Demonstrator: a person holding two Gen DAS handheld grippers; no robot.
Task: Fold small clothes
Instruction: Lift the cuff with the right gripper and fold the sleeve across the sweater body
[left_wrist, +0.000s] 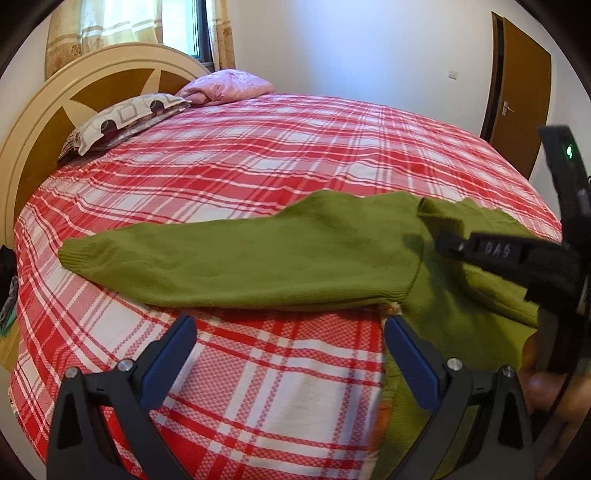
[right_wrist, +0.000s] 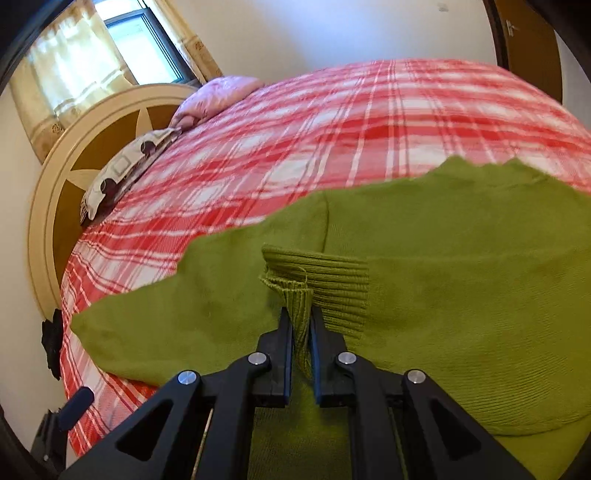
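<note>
While right tongs (right_wrist: 300, 325) pinch the ribbed cuff, green sweater (left_wrist: 258, 258) lies across the plaid bed (left_wrist: 258, 155).
Left tongs (left_wrist: 290, 325) spread wide, empty, low centre; sleeve stretched toward frame left.

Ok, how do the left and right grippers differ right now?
The left gripper is open, with nothing between its blue pads, while the right gripper is shut on the ribbed cuff of the green sweater. The left gripper hangs over bare plaid bedspread, just short of the outstretched sleeve; the right gripper sits over the sweater's body. Both point toward the headboard end of the bed.
</note>
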